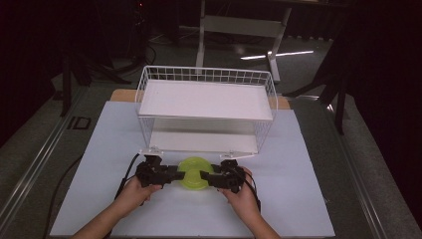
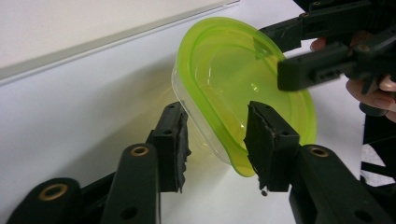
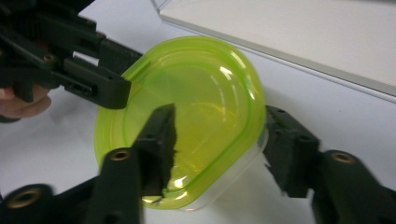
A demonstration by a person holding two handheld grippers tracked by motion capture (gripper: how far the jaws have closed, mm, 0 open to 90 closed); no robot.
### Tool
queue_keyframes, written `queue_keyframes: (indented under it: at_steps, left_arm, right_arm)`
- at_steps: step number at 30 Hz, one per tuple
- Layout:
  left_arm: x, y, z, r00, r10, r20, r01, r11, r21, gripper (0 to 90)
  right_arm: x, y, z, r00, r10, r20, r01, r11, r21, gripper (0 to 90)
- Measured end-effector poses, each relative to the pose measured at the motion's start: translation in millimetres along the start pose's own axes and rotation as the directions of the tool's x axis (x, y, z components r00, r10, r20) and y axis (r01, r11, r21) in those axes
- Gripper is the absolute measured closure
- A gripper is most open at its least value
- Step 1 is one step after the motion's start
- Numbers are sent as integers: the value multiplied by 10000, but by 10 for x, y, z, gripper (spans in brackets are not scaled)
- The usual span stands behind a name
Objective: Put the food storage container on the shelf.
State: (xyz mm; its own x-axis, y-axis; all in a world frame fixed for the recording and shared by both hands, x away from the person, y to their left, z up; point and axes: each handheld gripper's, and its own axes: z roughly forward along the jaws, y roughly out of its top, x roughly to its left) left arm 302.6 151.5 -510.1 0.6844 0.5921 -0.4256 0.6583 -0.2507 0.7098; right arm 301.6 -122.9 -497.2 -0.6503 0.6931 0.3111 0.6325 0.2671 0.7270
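A clear plastic container with a lime-green lid (image 1: 193,173) lies on the white table, just in front of the wire shelf. My left gripper (image 1: 180,175) comes at it from the left and my right gripper (image 1: 205,178) from the right, each held in a hand. In the left gripper view the container's (image 2: 233,88) near edge sits between the jaws of the left gripper (image 2: 217,140), a thin gap showing at one pad. In the right gripper view the right gripper (image 3: 219,144) straddles the container's (image 3: 201,102) edge, one jaw over the lid, the other beside the clear wall.
A white two-tier wire shelf (image 1: 206,99) stands at the back of the white table (image 1: 298,199); its lower board (image 3: 303,42) lies close behind the container. Cables trail off to the left. Dark floor and stands surround the table.
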Motion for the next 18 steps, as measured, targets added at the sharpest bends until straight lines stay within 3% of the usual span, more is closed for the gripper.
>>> queue_keyframes:
  at_steps: [7, 8, 12, 18]
  left_arm:
    - [-79, -41, -44, 9999, 41, -98, -40, 10000, 82, 671]
    - [-77, -47, -55, 10000, -38, -5, 38, 10000, 51, 684]
    - [-152, -61, -67, 9999, 138, -31, -138, 9998, 120, 719]
    - [-233, -57, -85, 9992, 15, -389, -3, 9995, 307, 744]
  right_arm:
    - [27, -25, -107, 9999, 101, -31, -101, 9999, -39, 655]
    - [28, -29, -120, 10000, 34, -32, -34, 10000, -72, 735]
    - [54, -45, -159, 9990, -396, 212, 396, 9992, 26, 752]
    - [57, -65, -190, 9999, -100, 10, 100, 9999, 28, 772]
